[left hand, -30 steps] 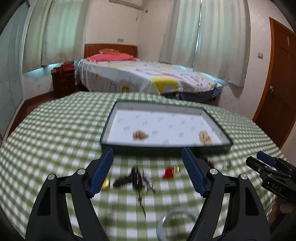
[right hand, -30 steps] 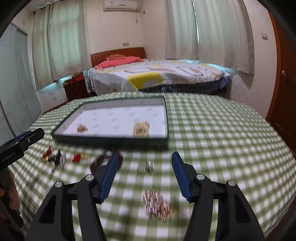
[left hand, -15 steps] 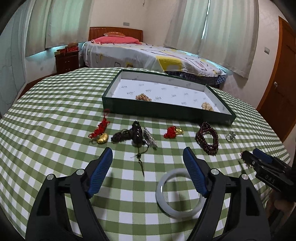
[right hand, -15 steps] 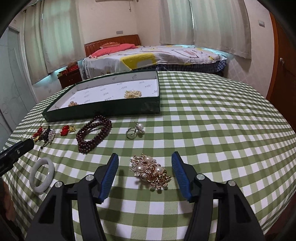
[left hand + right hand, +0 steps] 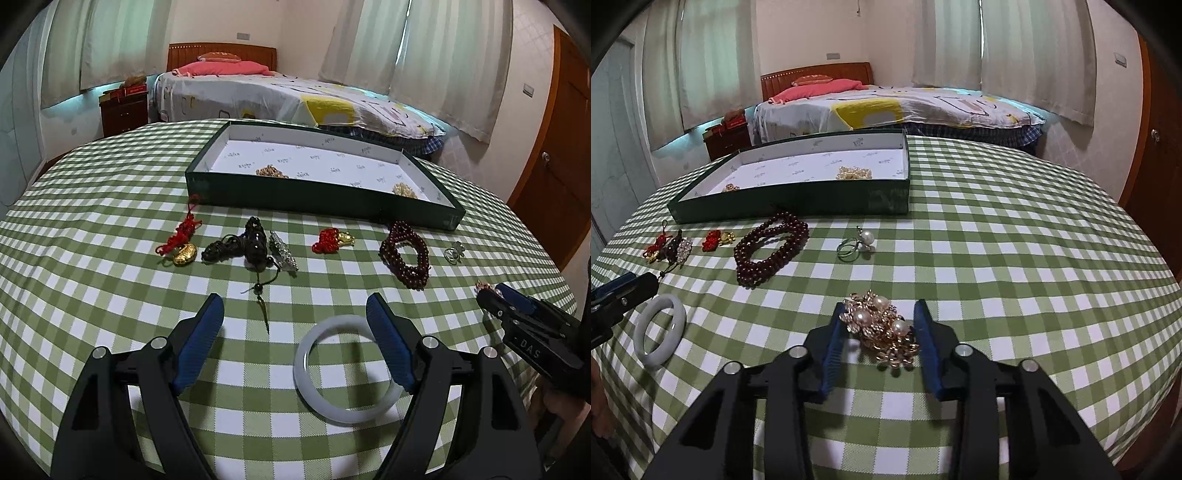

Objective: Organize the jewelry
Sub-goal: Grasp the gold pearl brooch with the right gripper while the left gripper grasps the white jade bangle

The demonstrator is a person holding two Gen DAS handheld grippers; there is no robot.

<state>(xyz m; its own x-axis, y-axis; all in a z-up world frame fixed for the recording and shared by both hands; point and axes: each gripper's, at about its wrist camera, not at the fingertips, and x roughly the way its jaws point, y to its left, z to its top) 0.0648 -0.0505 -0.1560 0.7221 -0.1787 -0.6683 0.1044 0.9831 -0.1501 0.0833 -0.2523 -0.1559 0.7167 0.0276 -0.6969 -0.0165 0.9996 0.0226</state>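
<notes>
While the right gripper [image 5: 881, 325] is closing its jaws, a gold brooch with pearls [image 5: 881, 330] lies on the cloth between the blue pads; the left pad looks to be at the brooch's edge, but whether either pad presses on it yet is hard to tell. Just beyond the brooch lies a silver ring with a pearl [image 5: 855, 243], and to its left a coil of dark red beads [image 5: 770, 247]. Farther left sit a small red knot with a gold charm [image 5: 716, 238] and a cluster of a red tassel, dark beads and a rhinestone clip [image 5: 670, 249].

On the left side, the left gripper [image 5: 295, 321] hangs with its jaws wide apart and nothing in them. A pale jade bangle [image 5: 345, 369] lies flat on the cloth, its right arc under the right finger, apparently untouched. A dark bead string with a thin tassel [image 5: 255, 254] trails toward the gap between the fingers.

Behind all the loose pieces stands a shallow dark green box [image 5: 321, 199] with a white printed lining, holding two small heaps of gold chain [image 5: 271, 171]. Everything rests on a round table under a green-and-white checked cloth [image 5: 1015, 258], with a bed [image 5: 905, 103] and curtained windows beyond.
</notes>
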